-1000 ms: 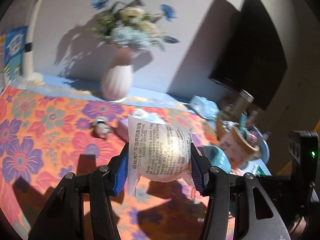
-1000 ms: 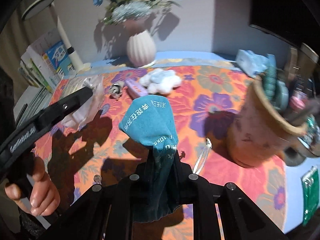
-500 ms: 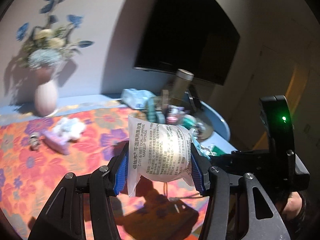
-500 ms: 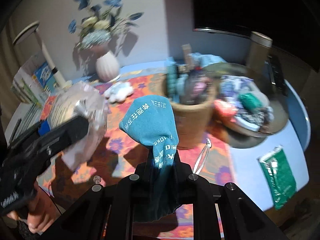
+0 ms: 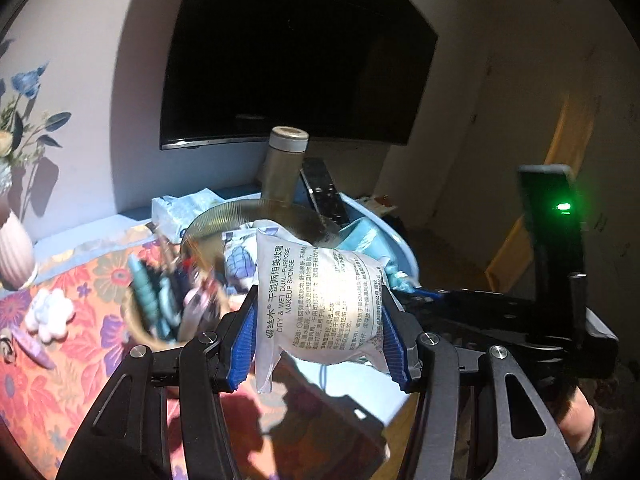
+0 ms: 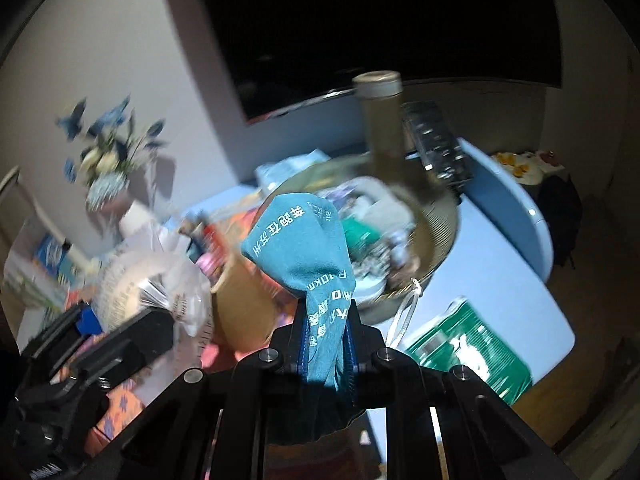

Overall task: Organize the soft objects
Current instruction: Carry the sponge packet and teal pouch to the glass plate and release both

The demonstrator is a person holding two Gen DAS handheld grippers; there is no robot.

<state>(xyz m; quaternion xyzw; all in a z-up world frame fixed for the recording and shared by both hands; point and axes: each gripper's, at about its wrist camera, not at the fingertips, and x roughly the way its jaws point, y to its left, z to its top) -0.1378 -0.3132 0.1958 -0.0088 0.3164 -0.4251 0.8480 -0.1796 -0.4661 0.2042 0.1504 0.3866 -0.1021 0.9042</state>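
My left gripper (image 5: 320, 340) is shut on a white makeup sponge packet (image 5: 322, 304) printed with black text, its blue pads pressing both sides. It hangs above the table's right end, in front of a round metal tray (image 5: 240, 210). My right gripper (image 6: 327, 344) is shut on a teal drawstring cloth pouch (image 6: 302, 248) with white lettering; its white cord (image 6: 404, 314) dangles to the right. In the right wrist view the left gripper (image 6: 120, 340) and its packet (image 6: 148, 280) show at lower left. A white fluffy toy (image 5: 50, 312) lies on the floral cloth at far left.
A woven basket (image 6: 240, 304) of small items stands beside the tray (image 6: 440, 248), which holds mixed packets. A tall metal flask (image 5: 284, 168), a remote (image 5: 324, 192), a dark TV (image 5: 296, 52) and a pink vase (image 5: 14, 252) stand behind. A green packet (image 6: 468, 352) lies on the blue tabletop.
Both grippers have swung rightward and upward along the table, from the floral cloth near the vase to the basket and tray, still holding the packet and the pouch.
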